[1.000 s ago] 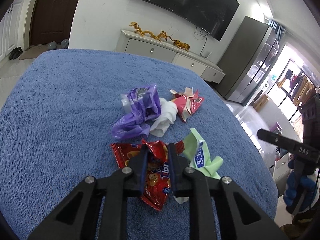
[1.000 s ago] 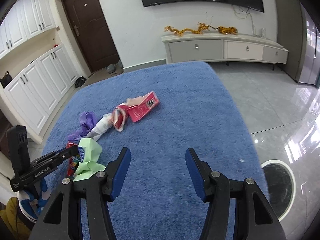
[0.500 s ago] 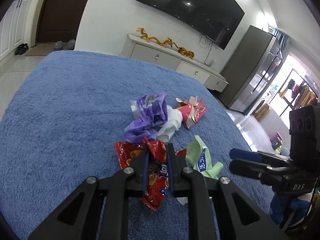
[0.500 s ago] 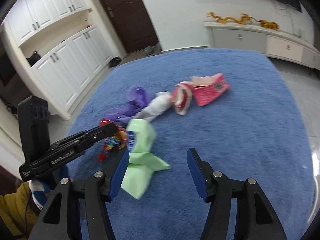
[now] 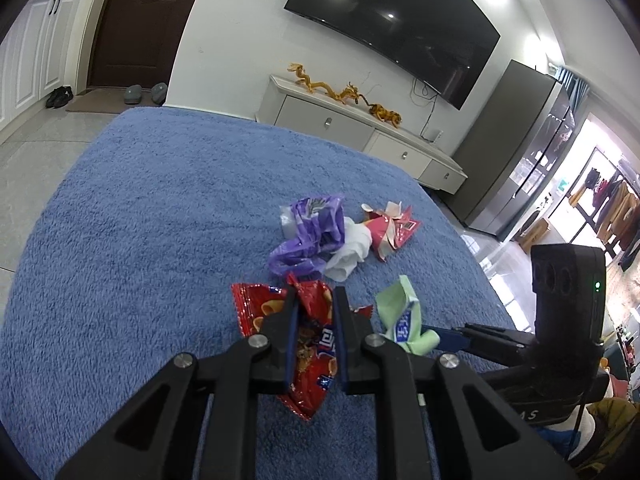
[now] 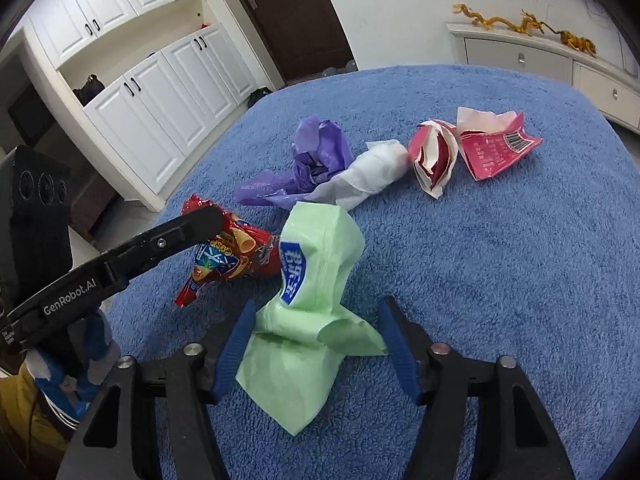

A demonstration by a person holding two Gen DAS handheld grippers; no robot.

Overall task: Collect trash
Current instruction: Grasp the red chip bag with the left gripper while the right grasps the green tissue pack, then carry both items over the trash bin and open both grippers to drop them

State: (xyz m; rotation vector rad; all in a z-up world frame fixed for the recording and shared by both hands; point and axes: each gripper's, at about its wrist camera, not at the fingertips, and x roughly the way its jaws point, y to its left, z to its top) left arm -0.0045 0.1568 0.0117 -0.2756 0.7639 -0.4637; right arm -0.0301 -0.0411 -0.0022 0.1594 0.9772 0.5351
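Red snack wrapper clamped in left gripper, jaws closed on its crumpled upper part; lower end hangs near blue carpet; green wrapper just right of it, on carpet, between wide-open jaws of right gripper, neither blue pad touching it; farther off: purple bag, white tissue, pink-red carton in row; white cabinets far left.

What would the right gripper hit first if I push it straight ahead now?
The light green wrapper. It already lies between the open fingers of the right gripper, so a short push should meet it first; the white crumpled paper lies farther along.
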